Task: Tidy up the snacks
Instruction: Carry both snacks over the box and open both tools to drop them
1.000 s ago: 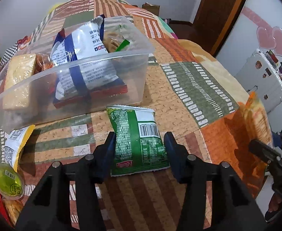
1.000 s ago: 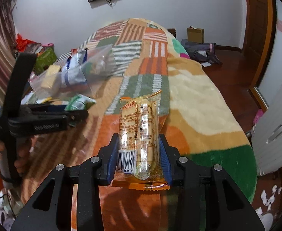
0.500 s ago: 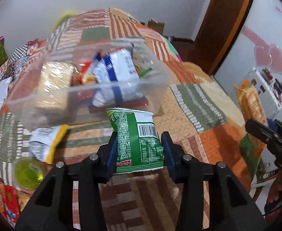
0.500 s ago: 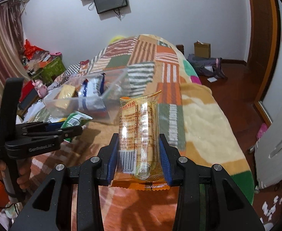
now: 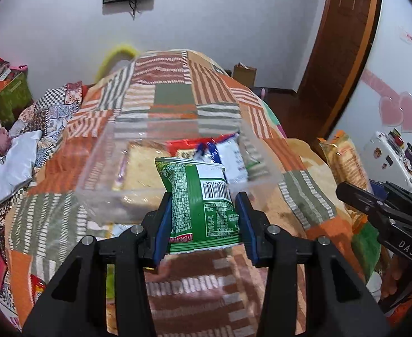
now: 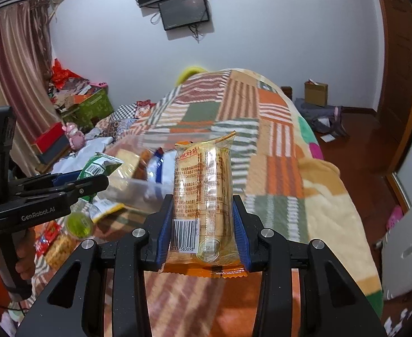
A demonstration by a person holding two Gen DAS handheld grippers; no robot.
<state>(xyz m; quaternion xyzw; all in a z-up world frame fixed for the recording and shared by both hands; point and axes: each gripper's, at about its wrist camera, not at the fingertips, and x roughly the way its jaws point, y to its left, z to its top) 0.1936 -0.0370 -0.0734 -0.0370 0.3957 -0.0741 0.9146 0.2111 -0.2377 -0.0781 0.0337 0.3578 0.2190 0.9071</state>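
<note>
A green snack packet with a barcode stands lifted off the quilt, and my left gripper is shut on its lower half. Just beyond it is the clear plastic bin, which holds a blue-and-white bag, a yellow cake pack and other snacks. My right gripper is shut on an upright orange biscuit packet, held above the quilt to the right of the bin. The right wrist view shows the left gripper with the green packet at the left.
A patchwork quilt covers the bed. A green jelly cup and loose packets lie by the bin's near left side. Right of the bed are a white cabinet, a wooden door and a cardboard box.
My left gripper closed on the green packet and lifted it off the quilt towards the bin. The right gripper rose with the orange packet still in its grip.
</note>
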